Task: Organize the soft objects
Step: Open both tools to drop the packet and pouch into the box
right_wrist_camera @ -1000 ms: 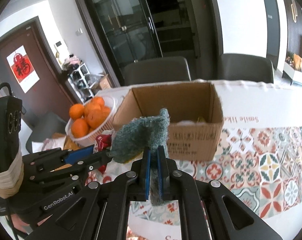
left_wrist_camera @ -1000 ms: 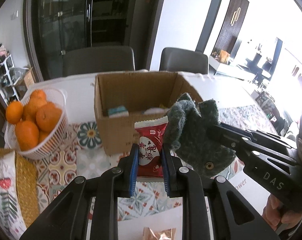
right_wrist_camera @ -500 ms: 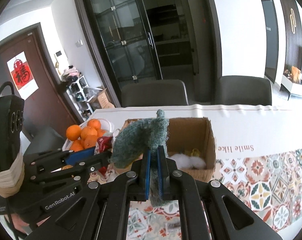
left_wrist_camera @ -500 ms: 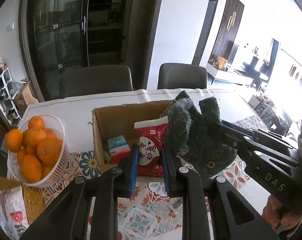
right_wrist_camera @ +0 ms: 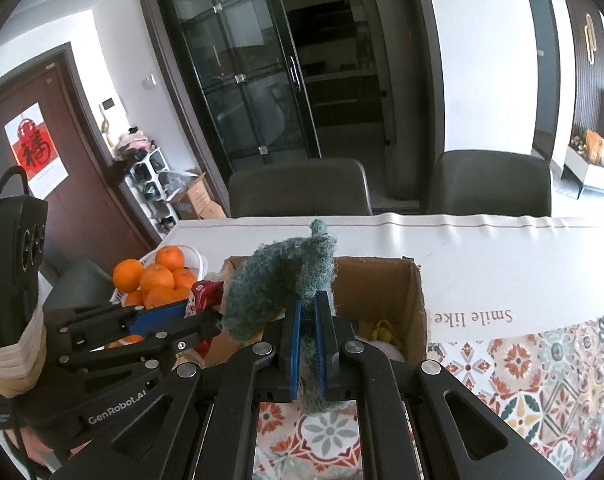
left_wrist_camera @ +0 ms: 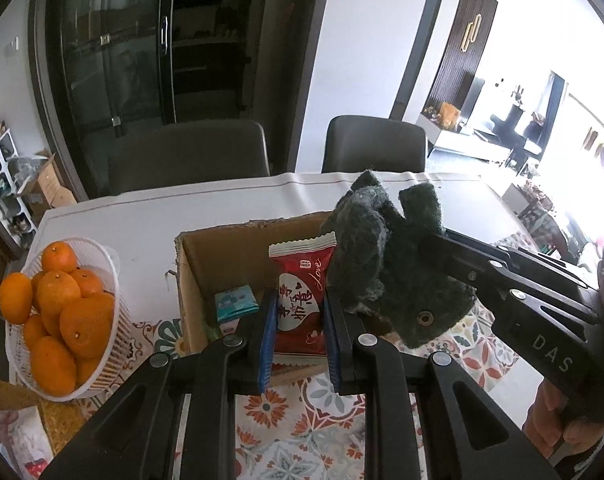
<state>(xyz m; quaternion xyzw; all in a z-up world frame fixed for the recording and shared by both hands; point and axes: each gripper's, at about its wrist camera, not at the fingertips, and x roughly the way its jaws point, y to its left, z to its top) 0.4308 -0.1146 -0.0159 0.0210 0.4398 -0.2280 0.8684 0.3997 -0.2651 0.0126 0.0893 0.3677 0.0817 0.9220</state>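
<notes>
- Left wrist view: the left gripper (left_wrist_camera: 296,332) is closed narrowly on a red packet (left_wrist_camera: 301,304), its blue pads pressing both sides; the packet stands upright over the near wall of the box (left_wrist_camera: 238,252).
- Left wrist view: the right gripper (left_wrist_camera: 442,240) enters from the right and carries a grey glove (left_wrist_camera: 386,264), held above the box's right half.
- Left wrist view, progress: a blue-white pack (left_wrist_camera: 235,304) already lies inside the box; packet and glove are both airborne, so their placing is judged still to come. A basket (left_wrist_camera: 110,344) of oranges (left_wrist_camera: 78,312) stands to the left, just beside the box.
- Left wrist view, writing: the packet reads "Love" beside large white Chinese characters; the right gripper's body reads "DAS".
- Right wrist view: the right gripper (right_wrist_camera: 308,320) is fully closed, its pads pinching the glove (right_wrist_camera: 278,280), whose bulk flops left above the box (right_wrist_camera: 382,280).
- Right wrist view: the left gripper (right_wrist_camera: 190,306) shows at left with the packet (right_wrist_camera: 206,292) at its tip.
- Right wrist view, progress: yellow and white soft items (right_wrist_camera: 382,332) lie in the box; what else remains on the table cannot be told.
- Right wrist view, writing: the left gripper reads "GenRobot.AI"; the tablecloth (right_wrist_camera: 502,272) reads "Smile like", upside down; a red door poster (right_wrist_camera: 34,148) bears one Chinese character.
</notes>
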